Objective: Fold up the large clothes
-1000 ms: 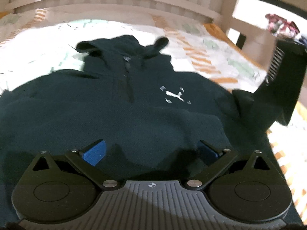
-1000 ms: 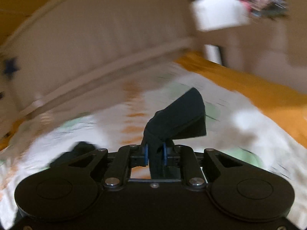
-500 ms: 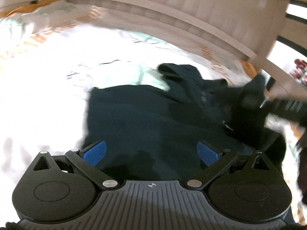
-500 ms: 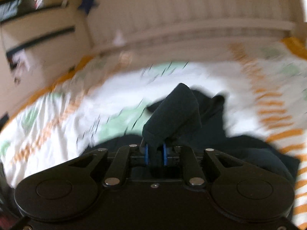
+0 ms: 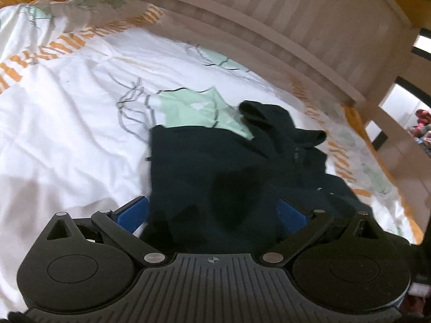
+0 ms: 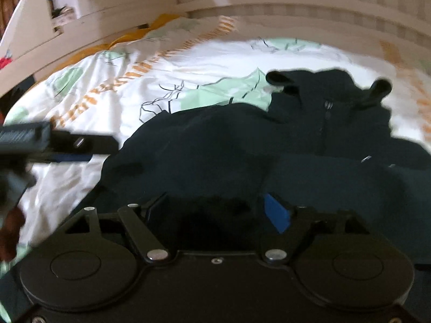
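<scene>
The right tool (image 6: 215, 210) has carried the sleeve across and its jaws are opening, dropping it on the dark hoodie (image 6: 242, 148). The left tool (image 5: 212, 212) hangs wide open, empty; hood at one o'clock

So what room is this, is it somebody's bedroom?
Most likely a bedroom. A dark hooded top lies spread on a bed with a white patterned duvet, and a white slatted bed frame runs along the far side.

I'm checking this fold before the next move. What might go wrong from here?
The right hand-held gripper is opening right above the dark hoodie, so fabric may snag on a pad as it pulls away. The hood lies bunched, which may fold in a lump. The left hand-held gripper, open over the cloth, could drag the folded edge.
</scene>
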Demonstrator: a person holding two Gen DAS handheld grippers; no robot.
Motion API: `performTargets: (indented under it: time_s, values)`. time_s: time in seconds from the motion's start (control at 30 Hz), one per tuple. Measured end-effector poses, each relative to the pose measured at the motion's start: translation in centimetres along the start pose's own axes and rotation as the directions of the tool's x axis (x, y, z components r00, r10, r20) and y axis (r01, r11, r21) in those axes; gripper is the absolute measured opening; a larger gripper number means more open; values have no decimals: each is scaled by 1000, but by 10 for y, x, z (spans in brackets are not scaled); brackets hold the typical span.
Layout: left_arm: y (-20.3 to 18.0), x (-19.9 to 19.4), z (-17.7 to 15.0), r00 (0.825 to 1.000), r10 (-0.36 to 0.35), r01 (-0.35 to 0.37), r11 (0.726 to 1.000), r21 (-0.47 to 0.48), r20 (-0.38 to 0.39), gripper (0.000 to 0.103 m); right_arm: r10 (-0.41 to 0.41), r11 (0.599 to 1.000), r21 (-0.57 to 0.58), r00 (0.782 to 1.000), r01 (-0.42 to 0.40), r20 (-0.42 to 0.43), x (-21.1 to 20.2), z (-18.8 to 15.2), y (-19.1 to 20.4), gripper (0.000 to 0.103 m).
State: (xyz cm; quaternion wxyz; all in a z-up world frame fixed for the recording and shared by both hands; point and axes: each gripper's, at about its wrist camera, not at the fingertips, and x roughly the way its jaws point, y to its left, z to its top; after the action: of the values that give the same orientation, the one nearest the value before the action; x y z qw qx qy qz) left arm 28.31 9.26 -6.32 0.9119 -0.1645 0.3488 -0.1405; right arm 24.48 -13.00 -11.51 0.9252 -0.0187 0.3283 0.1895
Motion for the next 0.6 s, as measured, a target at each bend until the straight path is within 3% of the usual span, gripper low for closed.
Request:
performTargets:
  time_s: [0.17, 0.43, 0.5, 0.57, 0.6]
  values:
    - [-14, 11, -2, 998, -51, 52, 999, 15, -31, 102, -19, 1000, 3, 999, 19, 28, -35, -14, -20, 81]
    - [-27, 53, -10, 988, -30, 30, 1000, -1, -149, 100, -155, 988, 22, 987, 154, 35, -82, -42, -72, 85]
    - [-29, 63, -10, 982, -41, 37, 999, -25, -185, 75, -175, 984, 26, 984, 175, 29, -91, -48, -83, 85]
    - [-32, 70, -10, 978, -31, 24, 999, -32, -207, 70, -198, 980, 44, 979, 196, 38, -102, -55, -94, 85]
    - [-32, 70, -10, 980, -38, 33, 999, -33, -194, 50, -209, 977, 58, 977, 207, 48, -107, -58, -100, 85]
